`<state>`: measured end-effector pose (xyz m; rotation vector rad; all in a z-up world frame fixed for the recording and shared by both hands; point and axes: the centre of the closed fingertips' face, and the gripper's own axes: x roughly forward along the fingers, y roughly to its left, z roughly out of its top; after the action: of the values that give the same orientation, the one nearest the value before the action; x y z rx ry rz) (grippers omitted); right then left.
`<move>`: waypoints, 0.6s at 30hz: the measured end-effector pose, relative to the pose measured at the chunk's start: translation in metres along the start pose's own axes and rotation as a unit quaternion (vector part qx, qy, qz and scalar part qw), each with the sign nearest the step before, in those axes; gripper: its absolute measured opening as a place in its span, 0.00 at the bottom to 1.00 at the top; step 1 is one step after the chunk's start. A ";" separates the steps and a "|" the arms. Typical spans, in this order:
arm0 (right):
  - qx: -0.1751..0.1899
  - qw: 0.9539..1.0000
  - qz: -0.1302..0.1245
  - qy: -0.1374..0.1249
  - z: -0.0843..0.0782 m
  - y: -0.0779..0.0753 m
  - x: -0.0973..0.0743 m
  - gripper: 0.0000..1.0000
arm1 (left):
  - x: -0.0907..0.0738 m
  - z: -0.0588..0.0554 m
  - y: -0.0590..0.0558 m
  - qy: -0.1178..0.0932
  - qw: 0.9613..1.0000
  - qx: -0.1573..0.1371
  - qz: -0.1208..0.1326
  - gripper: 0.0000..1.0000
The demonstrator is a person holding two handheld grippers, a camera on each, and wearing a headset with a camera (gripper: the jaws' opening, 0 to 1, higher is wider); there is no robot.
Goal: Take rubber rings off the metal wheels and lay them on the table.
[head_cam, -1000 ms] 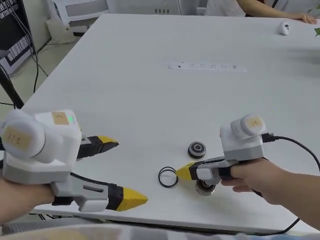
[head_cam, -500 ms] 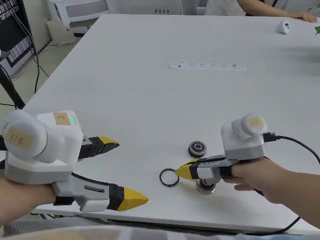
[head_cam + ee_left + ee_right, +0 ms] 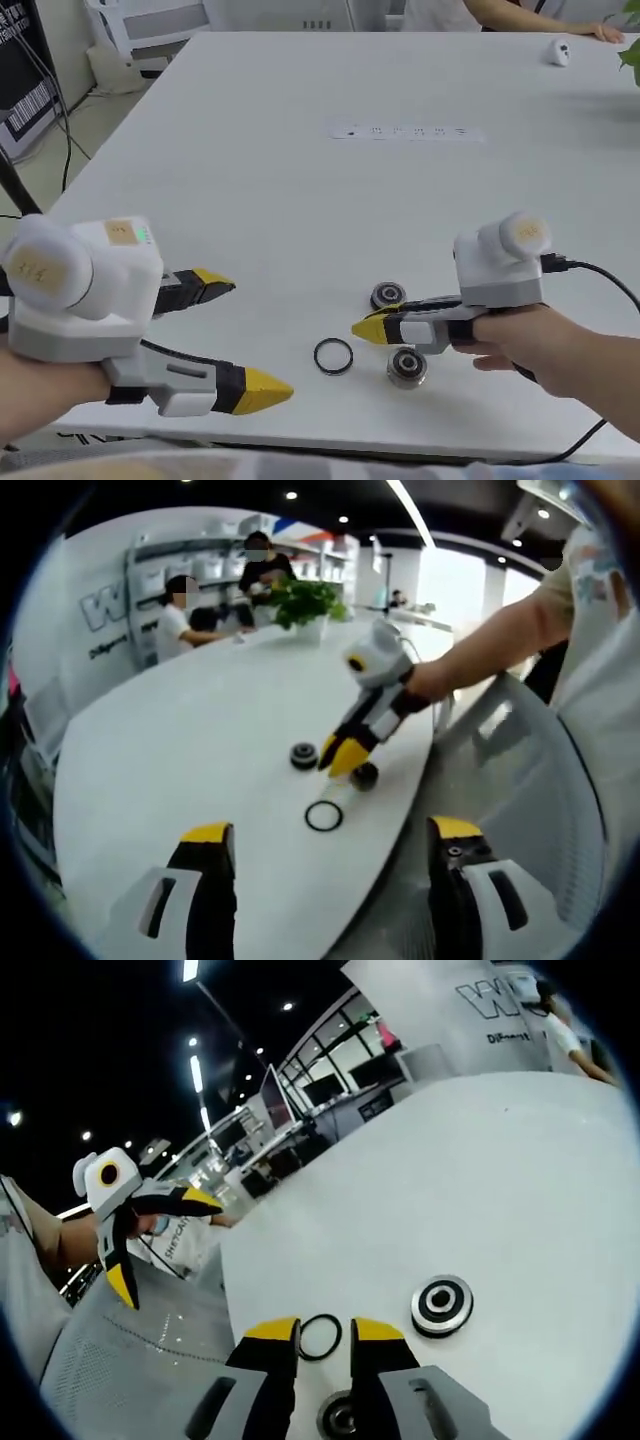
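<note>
A white table (image 3: pixel 250 150) is the work surface, and its near edge runs close under the left gripper (image 3: pixel 255 337), whose jaws stand wide apart and hold nothing. Between the two grippers lies one black rubber ring (image 3: pixel 316 356), flat on the table and just ahead of the tips of the right gripper (image 3: pixel 360 328), whose jaws are a narrow gap apart with nothing in them. There are two metal wheels: one (image 3: pixel 406 365) sits on the near side of the right gripper's jaws, close under them, and the other (image 3: pixel 388 296) on their far side; both are apart from the ring. Beyond the grippers the tabletop is bare and broad as far as one white power strip (image 3: pixel 405 131), well ahead of both. Farther on, near the far edge, are a small white object (image 3: pixel 558 52), a green leaf (image 3: pixel 630 55) and another person's hand (image 3: pixel 600 30), with floor and shelving off to the left gripper's side
</note>
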<state>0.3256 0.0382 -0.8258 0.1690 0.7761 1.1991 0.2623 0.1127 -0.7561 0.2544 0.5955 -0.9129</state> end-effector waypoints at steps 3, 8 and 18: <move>-0.001 1.000 -0.002 -0.009 0.004 -0.001 -0.006 0.17 | 0.002 0.003 0.000 -0.001 1.000 0.003 -0.001 0.80; 0.004 1.000 -0.010 -0.024 0.008 -0.006 -0.017 0.18 | 0.006 0.007 0.001 -0.001 1.000 0.007 -0.004 0.79; 0.005 0.999 -0.029 -0.045 0.011 -0.018 -0.035 0.20 | 0.013 0.016 0.008 -0.004 1.000 0.015 -0.007 0.77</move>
<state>0.3410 0.0039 -0.8113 0.2060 0.7043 1.1255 0.2810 0.1017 -0.7508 0.2731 0.5773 -0.9360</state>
